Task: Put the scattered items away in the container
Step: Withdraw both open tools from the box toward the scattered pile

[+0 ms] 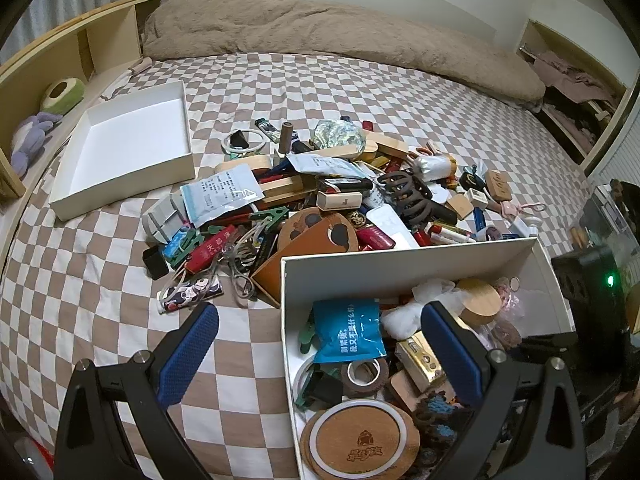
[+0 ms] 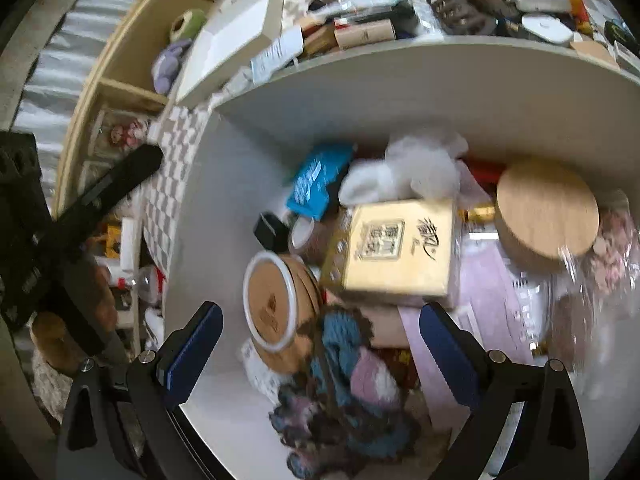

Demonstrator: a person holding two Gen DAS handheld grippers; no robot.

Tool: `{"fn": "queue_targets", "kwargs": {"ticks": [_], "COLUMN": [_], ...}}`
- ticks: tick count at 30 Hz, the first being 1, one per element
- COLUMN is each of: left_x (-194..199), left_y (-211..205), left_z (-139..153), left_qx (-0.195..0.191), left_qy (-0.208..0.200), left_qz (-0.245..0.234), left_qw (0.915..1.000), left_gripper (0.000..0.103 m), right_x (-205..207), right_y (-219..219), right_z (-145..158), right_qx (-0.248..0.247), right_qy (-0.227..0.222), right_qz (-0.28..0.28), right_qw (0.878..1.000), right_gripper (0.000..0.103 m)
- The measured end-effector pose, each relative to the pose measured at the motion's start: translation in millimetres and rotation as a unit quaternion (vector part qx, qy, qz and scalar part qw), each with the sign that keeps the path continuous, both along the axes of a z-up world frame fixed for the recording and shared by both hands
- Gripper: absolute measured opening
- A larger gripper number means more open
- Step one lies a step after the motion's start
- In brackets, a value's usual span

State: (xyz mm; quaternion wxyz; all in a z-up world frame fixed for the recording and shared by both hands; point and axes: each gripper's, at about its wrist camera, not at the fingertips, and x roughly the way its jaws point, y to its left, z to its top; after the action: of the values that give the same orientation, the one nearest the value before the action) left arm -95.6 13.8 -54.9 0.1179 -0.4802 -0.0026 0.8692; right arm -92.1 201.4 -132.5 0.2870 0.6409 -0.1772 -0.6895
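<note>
Cork coaster [image 1: 358, 440] lies in the box [image 1: 408, 264] (between spread left jaws).

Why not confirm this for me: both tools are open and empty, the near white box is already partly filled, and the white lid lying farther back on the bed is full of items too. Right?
One detail is wrong: the white lid farther back on the bed is empty, as the left wrist view shows. The rest holds: the left tool and right tool are open and empty, and the near white box is partly filled.

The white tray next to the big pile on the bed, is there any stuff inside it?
No, the white tray shows only its bare white bottom, while the scattered things sit in the pile beside it.
</note>
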Motion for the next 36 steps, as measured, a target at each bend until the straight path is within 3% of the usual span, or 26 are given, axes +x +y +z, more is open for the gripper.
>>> {"fn": "queue_targets", "kwargs": {"ticks": [8, 12, 17, 25, 36], "left_x": [0, 0, 1, 1, 0], "left_y": [0, -1, -2, 5, 24], "left_z": [-1, 0, 1, 3, 6], "left_qx": [0.0, 0.003, 0.003, 0.012, 0.001], "left_qy": [0.0, 0.003, 0.006, 0.006, 0.015], "left_qz": [0.001, 0.006, 0.008, -0.009, -0.02], "left_qw": [1.0, 1.0, 0.9999, 0.9999, 0.9997], "left_gripper": [0.102, 0.102, 0.102, 0.103, 0.103], "right_x": [-5, 1, 14, 18, 21], "right_y": [8, 13, 20, 34, 48], "right_z": [15, 38, 65, 66, 77], "right_qx": [-0.013, 0.001, 0.056, 0.117, 0.133], "right_qy": [0.031, 0.1, 0.216, 0.246, 0.267], "right_qz": [-0.014, -0.02, -0.024, -0.039, -0.065], "right_qw": [0.999, 0.995, 0.975, 0.961, 0.952], "right_gripper": [0.099, 0.099, 0.103, 0.103, 0.103]}}
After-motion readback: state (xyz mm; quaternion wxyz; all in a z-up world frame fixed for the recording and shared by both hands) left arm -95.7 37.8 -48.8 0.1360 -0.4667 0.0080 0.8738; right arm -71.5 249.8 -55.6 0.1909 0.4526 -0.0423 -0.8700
